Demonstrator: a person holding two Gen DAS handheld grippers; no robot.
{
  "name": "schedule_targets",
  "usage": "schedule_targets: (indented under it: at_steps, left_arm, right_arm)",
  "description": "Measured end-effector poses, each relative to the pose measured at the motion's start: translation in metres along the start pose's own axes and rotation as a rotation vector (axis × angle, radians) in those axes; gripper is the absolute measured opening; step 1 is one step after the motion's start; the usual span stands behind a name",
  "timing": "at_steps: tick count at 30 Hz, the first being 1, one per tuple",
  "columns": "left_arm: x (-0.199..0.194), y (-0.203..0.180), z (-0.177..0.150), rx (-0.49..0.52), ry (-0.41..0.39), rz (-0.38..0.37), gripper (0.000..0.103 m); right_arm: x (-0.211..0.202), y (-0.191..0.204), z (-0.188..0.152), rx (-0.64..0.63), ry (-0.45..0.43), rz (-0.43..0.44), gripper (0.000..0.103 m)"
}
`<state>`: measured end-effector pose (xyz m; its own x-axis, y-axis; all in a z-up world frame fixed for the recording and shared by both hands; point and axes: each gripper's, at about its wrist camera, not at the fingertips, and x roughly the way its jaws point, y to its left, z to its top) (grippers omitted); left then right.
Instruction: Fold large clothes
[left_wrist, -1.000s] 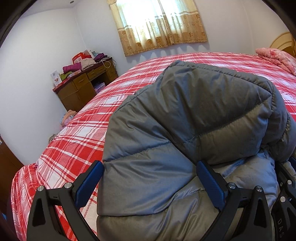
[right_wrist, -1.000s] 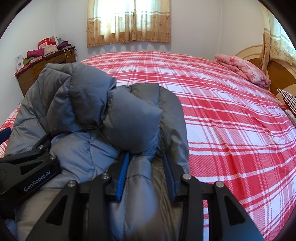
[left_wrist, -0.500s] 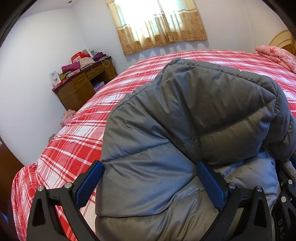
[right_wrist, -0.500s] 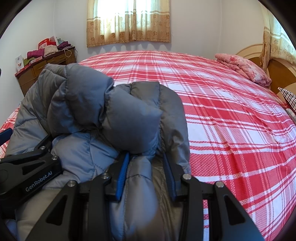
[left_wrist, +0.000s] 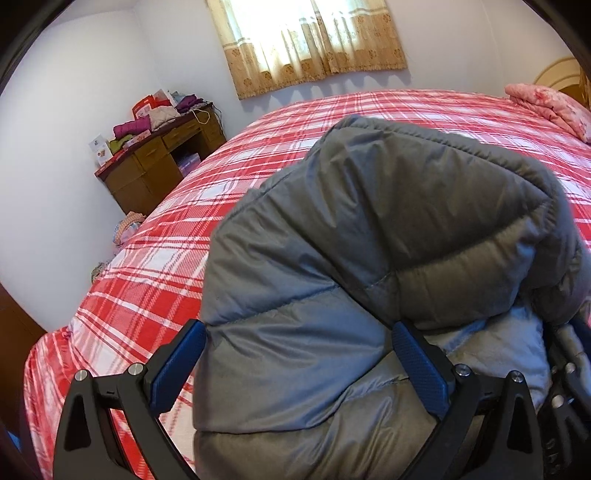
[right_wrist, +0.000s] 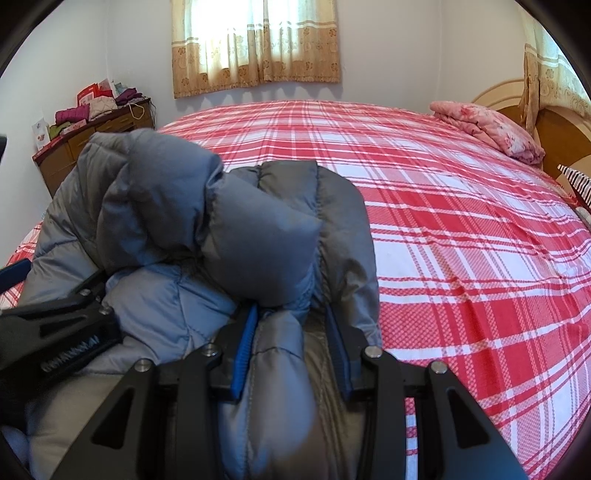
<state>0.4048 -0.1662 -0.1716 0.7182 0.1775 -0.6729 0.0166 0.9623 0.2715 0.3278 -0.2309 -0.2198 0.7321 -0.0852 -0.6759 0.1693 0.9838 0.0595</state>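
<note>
The bed (right_wrist: 461, 229), under a red and white plaid cover, filled most of the room. A grey quilted down jacket (left_wrist: 351, 277) lay bunched in a thick mound at the bed's near edge, its puffy folds doubled over one another. Beyond the bed's far left corner a wooden desk (left_wrist: 159, 166) stood against the wall, loaded with folded clothes. At the bed's head end, on the right, rested a folded pink blanket (right_wrist: 487, 129).

The left gripper (left_wrist: 295, 369) had its jaws spread wide around a broad section of the jacket; whether the pads (left_wrist: 417, 365) actually pressed the fabric could not be confirmed from this angle. The right gripper (right_wrist: 291, 343) sat just beside it, jaws narrow and clamped on a gathered fold of the jacket over the bed's near edge.
</note>
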Motion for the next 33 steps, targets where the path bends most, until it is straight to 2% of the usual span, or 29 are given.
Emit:
schedule_targets:
  at_steps: [2, 4, 5, 7, 10, 11, 14, 21, 33]
  left_arm:
    - [-0.006, 0.001, 0.010, 0.013, 0.000, -0.016, 0.101]
    - [-0.019, 0.004, 0.022, 0.020, -0.048, -0.029, 0.101]
    - [-0.026, 0.008, 0.030, 0.012, -0.085, -0.027, 0.101]
    - [-0.028, 0.014, 0.044, -0.036, -0.110, -0.044, 0.101]
    - [-0.014, 0.010, 0.061, -0.071, -0.105, -0.057, 0.101]
    - [-0.004, 0.006, 0.063, -0.063, -0.081, -0.056, 0.101]
    - [0.026, -0.006, 0.052, -0.054, -0.007, -0.082, 0.101]
    - [0.034, -0.021, 0.036, -0.038, -0.032, -0.045, 0.102]
    - [0.039, -0.031, 0.028, -0.005, -0.048, 0.001, 0.102]
  right_arm:
    - [-0.006, -0.004, 0.006, 0.000, 0.012, 0.031, 0.041]
    - [-0.023, -0.009, 0.016, 0.003, -0.029, 0.056, 0.041]
    - [-0.038, -0.015, 0.026, 0.028, -0.080, 0.058, 0.045]
    - [-0.043, -0.020, 0.045, 0.065, -0.101, 0.058, 0.054]
    - [-0.020, -0.020, 0.062, 0.082, -0.070, 0.044, 0.053]
    - [-0.004, -0.020, 0.062, 0.086, -0.032, 0.035, 0.052]
    - [0.020, -0.019, 0.050, 0.094, 0.025, 0.024, 0.051]
    - [0.033, -0.023, 0.042, 0.090, 0.045, 0.031, 0.055]
    - [0.041, -0.022, 0.036, 0.090, 0.072, 0.016, 0.059]
